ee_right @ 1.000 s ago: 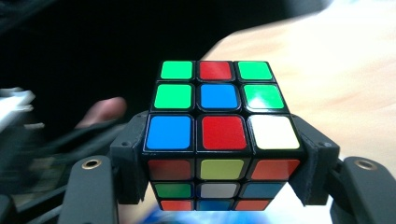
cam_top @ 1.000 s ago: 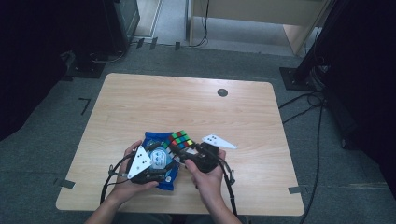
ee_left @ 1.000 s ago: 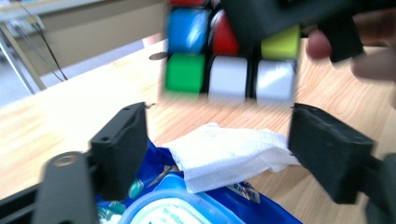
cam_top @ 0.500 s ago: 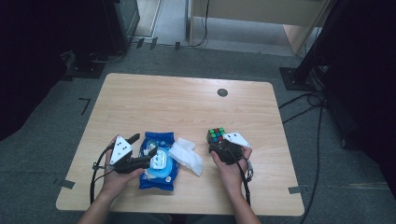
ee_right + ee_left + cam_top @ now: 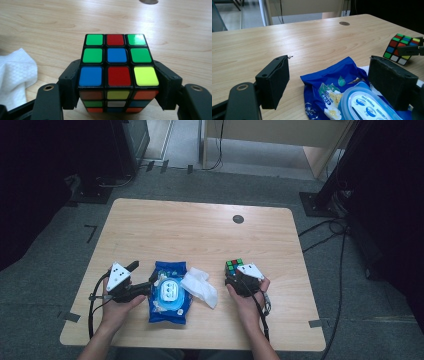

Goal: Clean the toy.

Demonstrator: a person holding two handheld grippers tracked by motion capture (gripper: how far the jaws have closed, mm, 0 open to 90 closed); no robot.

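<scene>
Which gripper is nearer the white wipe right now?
Left. The left gripper sits at the blue wipes pack, from which the white wipe sticks out; the right gripper holds the puzzle cube, slightly farther off.

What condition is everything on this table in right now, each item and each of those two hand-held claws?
Puzzle cube: scrambled, on the table, clasped between the right gripper's jaws.
Wipes pack: lying flat, crumpled, lid closed as far as I can tell.
White wipe: pulled out, lying crumpled beside the pack.
Left gripper: open, jaws either side of the pack's end, gripping nothing.
Right gripper: closed around the cube.
Table: bare wood elsewhere.
</scene>
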